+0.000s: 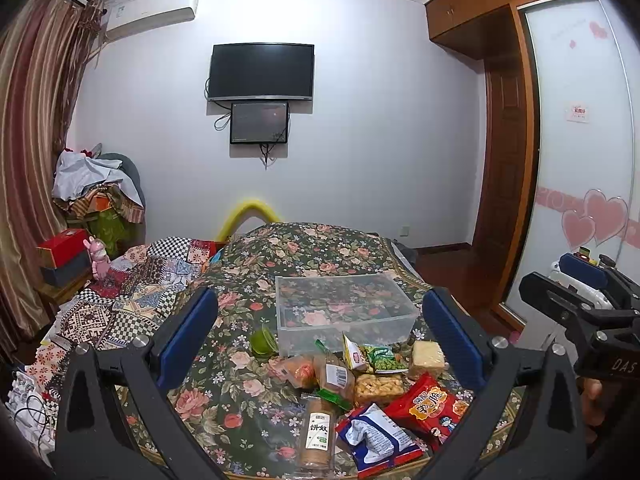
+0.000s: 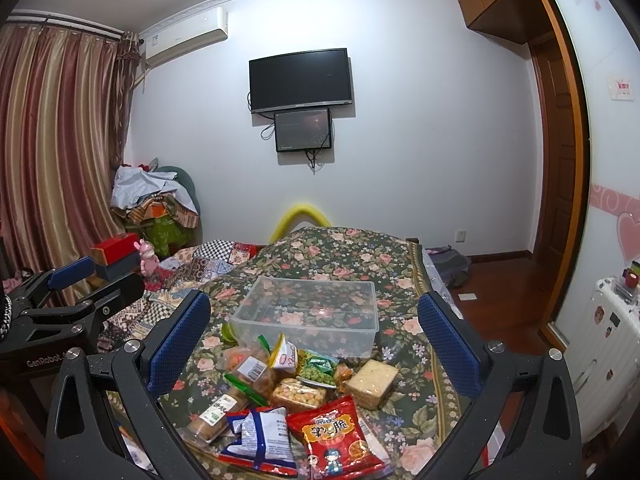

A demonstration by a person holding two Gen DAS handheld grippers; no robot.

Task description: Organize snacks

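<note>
Both my left tongs and right tongs hang spread and empty over the snack pile on the bed, just before the clear bin (still bare). I'd pinch the red packet at its edge.

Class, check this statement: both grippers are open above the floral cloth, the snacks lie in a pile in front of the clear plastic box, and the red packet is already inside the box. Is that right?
Not quite. The clear plastic box is empty; the red packet lies on the floral cloth at the near edge of the snack pile, as the right wrist view shows. The rest holds: left gripper and right gripper are open.
</note>
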